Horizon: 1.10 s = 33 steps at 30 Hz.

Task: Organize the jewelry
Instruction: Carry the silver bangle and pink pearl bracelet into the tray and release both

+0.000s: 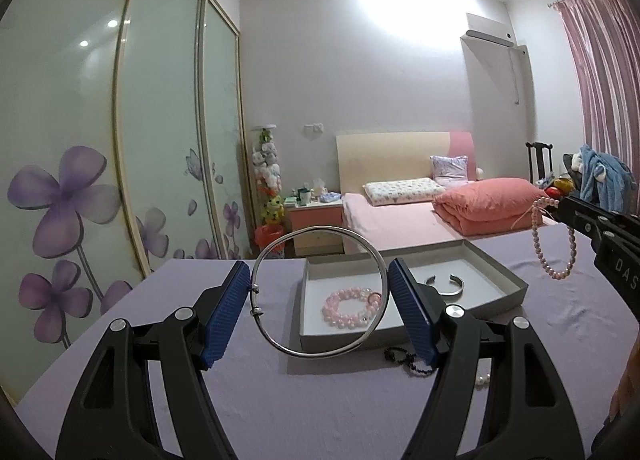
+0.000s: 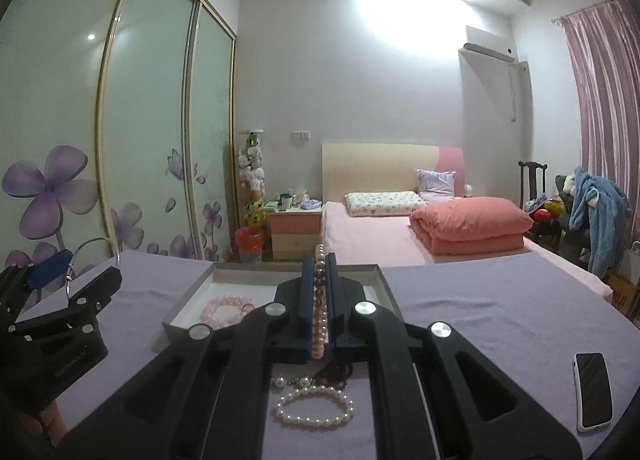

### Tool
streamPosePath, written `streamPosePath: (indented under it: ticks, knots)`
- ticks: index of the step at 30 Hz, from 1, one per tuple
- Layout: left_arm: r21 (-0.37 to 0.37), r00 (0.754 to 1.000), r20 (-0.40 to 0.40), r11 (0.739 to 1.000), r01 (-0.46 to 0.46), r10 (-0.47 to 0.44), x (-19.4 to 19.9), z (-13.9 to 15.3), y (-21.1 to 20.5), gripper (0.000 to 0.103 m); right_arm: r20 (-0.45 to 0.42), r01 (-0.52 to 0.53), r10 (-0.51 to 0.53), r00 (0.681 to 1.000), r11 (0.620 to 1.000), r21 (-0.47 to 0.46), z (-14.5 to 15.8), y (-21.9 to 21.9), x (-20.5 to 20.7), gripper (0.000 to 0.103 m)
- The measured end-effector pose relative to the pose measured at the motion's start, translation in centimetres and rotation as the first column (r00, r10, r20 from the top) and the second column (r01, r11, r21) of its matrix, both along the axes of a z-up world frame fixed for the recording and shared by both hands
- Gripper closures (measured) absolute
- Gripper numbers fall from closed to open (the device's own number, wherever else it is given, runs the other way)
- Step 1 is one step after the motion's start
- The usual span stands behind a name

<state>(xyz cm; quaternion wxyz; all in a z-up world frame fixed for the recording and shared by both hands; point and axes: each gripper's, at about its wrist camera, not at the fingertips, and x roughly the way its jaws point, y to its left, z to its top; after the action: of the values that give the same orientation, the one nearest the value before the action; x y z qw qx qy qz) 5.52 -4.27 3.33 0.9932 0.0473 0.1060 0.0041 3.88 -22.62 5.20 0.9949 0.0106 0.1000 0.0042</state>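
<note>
Gripping bangle (image 1: pixel 320 292), beads (image 2: pixel 320 300) (above tray (image 1: pixel 496 272))

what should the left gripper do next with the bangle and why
Probably carry the bangle forward and lower it into the tray. The left gripper holds it raised, in front of the tray, which already has a pink bracelet and a cuff in it.
</note>
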Motion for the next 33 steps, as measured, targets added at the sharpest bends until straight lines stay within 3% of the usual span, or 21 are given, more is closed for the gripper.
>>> streamPosePath:
  ticks: [23,33]
  knots:
    - [0.033,1.0,0.021,0.999,-0.008,0.008,3.1,0.4,-0.9,0.032,0.057,0.007,-0.006,0.998,1.0,-0.011,1.4,0.0,3.5,0.097]
    - [0.008,0.998,-0.059,1.0,0.013,-0.013,7.6,-0.5,-1.3,0.032,-0.002,-0.004,0.005,1.0,1.0,0.026,0.8,-0.5,8.6,0.097]
